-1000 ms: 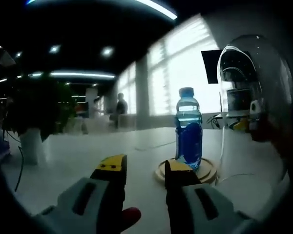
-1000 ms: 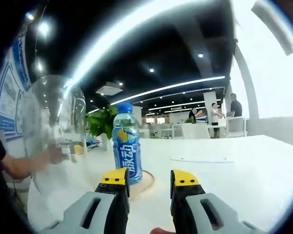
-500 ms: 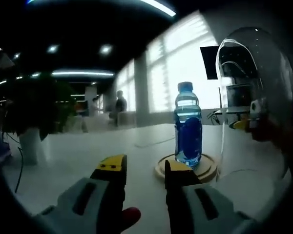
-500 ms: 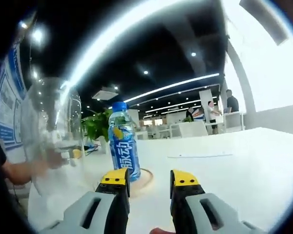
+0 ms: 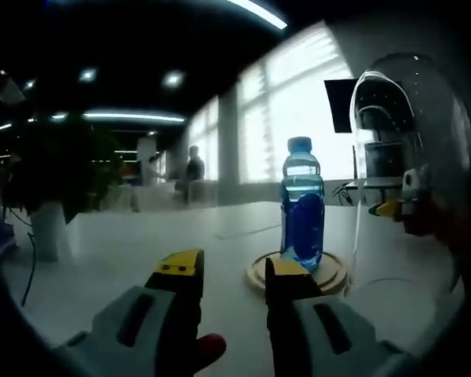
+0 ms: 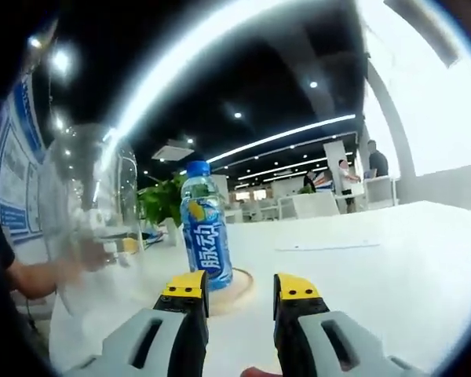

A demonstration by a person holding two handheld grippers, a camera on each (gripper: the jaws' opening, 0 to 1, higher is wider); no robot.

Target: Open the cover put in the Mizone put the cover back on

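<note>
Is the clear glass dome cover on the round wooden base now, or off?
Off. The clear glass dome cover stands beside the round wooden base, leaving the blue-capped bottle uncovered.

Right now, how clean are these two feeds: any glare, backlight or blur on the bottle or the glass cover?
Left gripper view: bright windows backlight the bottle, so its label reads dark; the glass cover shows white edge reflections. Right gripper view: the bottle is evenly lit with a readable label; the cover looks smeared and hazy; a ceiling light strip flares overhead. Both views bend straight lines.
</note>
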